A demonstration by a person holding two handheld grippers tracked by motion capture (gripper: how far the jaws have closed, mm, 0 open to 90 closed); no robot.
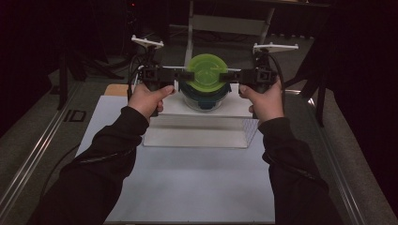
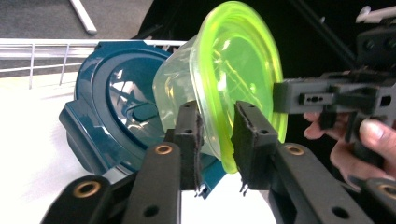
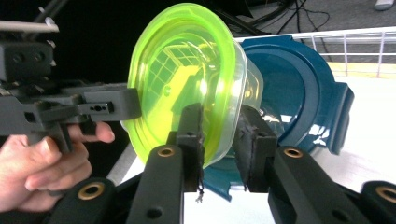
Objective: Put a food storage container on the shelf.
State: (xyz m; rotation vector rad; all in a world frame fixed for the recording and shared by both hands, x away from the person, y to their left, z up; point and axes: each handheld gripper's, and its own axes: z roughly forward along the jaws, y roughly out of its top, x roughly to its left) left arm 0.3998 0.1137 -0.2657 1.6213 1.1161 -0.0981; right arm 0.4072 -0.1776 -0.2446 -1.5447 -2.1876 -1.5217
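Observation:
A clear tub with a neon-green lid (image 1: 206, 70) hangs in the air between both grippers, just above a glass container with a dark teal lid (image 1: 205, 96). My left gripper (image 1: 185, 75) is shut on the green tub's left rim and my right gripper (image 1: 228, 76) on its right rim. The left gripper view has the jaws (image 2: 217, 140) pinching the green rim (image 2: 243, 70), the teal lid (image 2: 112, 98) behind it. In the right gripper view my gripper (image 3: 219, 135) clamps the opposite rim of the green tub (image 3: 182, 79), and the teal lid (image 3: 299, 88) lies beyond.
The teal container rests on a white raised stand (image 1: 197, 133) on the white table sheet (image 1: 187, 187). A white wire rail (image 2: 37, 51) runs behind the stand. Dark stand legs and a pole (image 1: 189, 28) rise at the table's far side.

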